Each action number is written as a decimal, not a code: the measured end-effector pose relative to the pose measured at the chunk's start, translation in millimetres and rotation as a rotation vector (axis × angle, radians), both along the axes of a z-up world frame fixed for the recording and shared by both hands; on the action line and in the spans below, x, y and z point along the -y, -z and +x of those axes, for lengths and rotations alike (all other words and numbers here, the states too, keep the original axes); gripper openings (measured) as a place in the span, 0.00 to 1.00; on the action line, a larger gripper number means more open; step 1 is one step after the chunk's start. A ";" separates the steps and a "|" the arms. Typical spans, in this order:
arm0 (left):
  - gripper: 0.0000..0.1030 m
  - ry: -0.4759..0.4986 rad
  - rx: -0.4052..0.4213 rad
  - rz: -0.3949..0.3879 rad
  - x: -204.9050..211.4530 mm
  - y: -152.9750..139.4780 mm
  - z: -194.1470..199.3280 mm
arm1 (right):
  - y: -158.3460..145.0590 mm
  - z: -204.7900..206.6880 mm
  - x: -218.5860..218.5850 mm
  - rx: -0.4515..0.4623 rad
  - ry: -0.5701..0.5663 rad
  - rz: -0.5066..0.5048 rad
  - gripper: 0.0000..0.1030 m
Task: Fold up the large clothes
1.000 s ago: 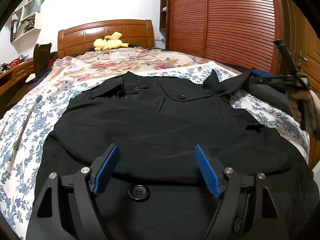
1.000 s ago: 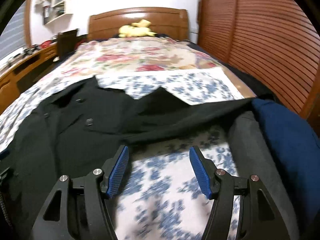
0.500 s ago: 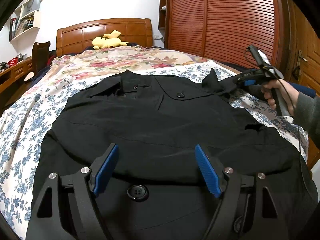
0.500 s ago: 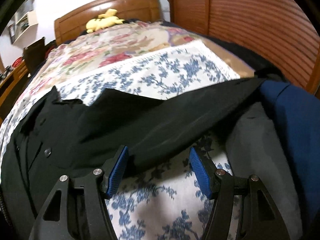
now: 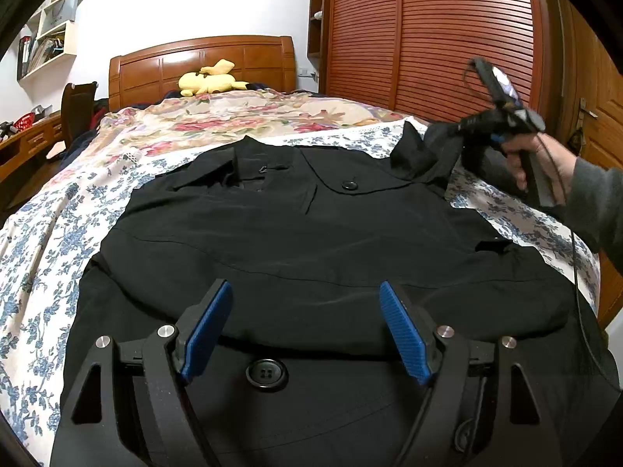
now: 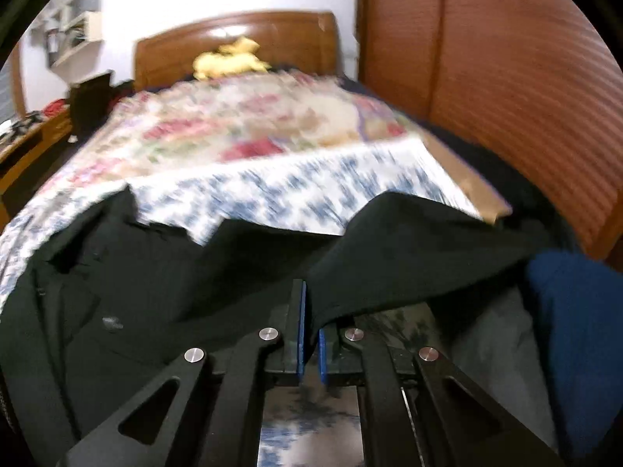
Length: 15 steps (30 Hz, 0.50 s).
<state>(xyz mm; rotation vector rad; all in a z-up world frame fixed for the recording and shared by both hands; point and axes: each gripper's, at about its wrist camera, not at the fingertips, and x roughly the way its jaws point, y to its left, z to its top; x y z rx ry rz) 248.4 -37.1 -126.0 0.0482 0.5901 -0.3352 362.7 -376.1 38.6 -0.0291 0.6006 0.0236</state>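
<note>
My right-wrist view is smeared, and the black coat (image 6: 163, 292) hides the tips of my right gripper (image 6: 309, 311), whose blue pads are pinching the coat's sleeve (image 6: 409, 257). My left gripper (image 5: 305, 327) hangs spread over the coat's lower front, gripping nothing, one big button (image 5: 266, 373) below its pads. Only the left view shows my right hand (image 5: 541, 159); only the right shows a blue garment (image 6: 576, 330) right of the sleeve.

The bed (image 5: 202, 62) carried a blue-flowered sheet (image 5: 43, 241) with a black coat (image 5: 296, 241) spread at frame centre, a rose-patterned quilt (image 5: 233, 116) behind, and a yellow plush toy (image 5: 210, 81) at the headboard.
</note>
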 end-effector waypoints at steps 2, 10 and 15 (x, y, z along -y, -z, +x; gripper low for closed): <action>0.76 0.000 -0.001 0.001 0.1 0.6 0.1 | -10.0 -17.2 -15.0 0.038 -0.061 -0.008 0.04; 0.76 0.000 0.000 0.000 0.2 0.7 0.2 | -13.6 -87.2 -77.2 0.073 -0.339 -0.055 0.04; 0.76 -0.001 -0.003 -0.001 -0.1 1.5 0.0 | 12.0 -101.3 -90.6 -0.009 -0.387 -0.104 0.04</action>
